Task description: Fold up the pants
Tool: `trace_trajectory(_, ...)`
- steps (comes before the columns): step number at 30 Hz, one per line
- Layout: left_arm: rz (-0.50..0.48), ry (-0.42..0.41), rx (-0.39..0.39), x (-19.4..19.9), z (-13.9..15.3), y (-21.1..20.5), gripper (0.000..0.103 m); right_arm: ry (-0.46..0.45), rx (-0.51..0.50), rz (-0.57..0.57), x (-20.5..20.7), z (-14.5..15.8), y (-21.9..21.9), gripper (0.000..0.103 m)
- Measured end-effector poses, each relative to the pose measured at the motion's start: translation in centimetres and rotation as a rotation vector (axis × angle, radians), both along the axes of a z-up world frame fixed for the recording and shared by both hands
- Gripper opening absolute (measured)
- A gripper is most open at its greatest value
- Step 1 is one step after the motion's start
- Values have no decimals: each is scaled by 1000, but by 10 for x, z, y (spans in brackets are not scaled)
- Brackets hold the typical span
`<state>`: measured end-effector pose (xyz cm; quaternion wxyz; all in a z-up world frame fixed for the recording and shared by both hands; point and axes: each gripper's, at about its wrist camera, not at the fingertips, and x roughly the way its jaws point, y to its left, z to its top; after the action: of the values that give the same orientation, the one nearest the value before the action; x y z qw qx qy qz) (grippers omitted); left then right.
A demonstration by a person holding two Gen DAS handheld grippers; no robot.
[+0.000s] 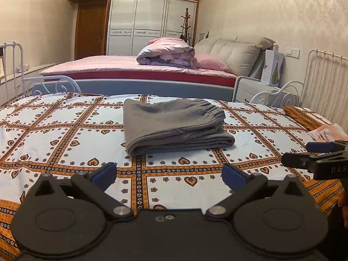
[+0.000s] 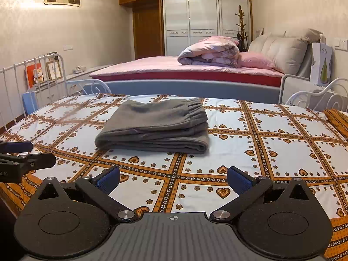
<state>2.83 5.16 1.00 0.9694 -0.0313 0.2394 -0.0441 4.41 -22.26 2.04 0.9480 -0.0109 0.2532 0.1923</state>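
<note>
Grey pants [image 1: 174,126] lie folded in a thick stack on the patterned bedspread [image 1: 65,130], elastic waistband at the far right. In the right wrist view the same pants [image 2: 154,128] sit a little left of centre. My left gripper [image 1: 169,175] hangs open in front of the stack, well short of it, with nothing between its blue pads. The right gripper [image 2: 174,179] is also open and empty, back from the stack. Each gripper shows at the edge of the other's view: the right one [image 1: 304,154] at the right, the left one [image 2: 32,154] at the left.
White metal bed rails [image 2: 32,74] stand at both ends of the bed. Behind is a second bed with a pink sheet [image 1: 113,64] and a rolled quilt [image 1: 167,53]. An orange pillow [image 1: 304,117] lies at the right, with a pink thing [image 1: 328,132] in front of it. A wardrobe [image 1: 152,24] fills the far wall.
</note>
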Motion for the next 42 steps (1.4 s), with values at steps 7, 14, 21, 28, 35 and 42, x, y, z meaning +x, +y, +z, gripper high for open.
trace_trajectory(7,0,-2,2,0,0,0,97,1,1,0,1,0,0,103)
trace_trajectory(14,-3,2,8,1,-1,-1,97,0,9,0,1,0,0,103)
trace_trajectory(21,-1,-6,16,0,-1,-2,97,-4,13,-2,1,0,-1,103)
trace_trajectory(28,-4,-7,21,1,-1,-2,97,-5,14,-2,1,0,0,103)
trace_trajectory(35,-13,-19,22,0,0,-2,96,-10,18,-2,0,1,-1,103)
trace_trajectory(42,-29,-15,18,0,0,-3,95,-9,16,0,0,1,-1,103)
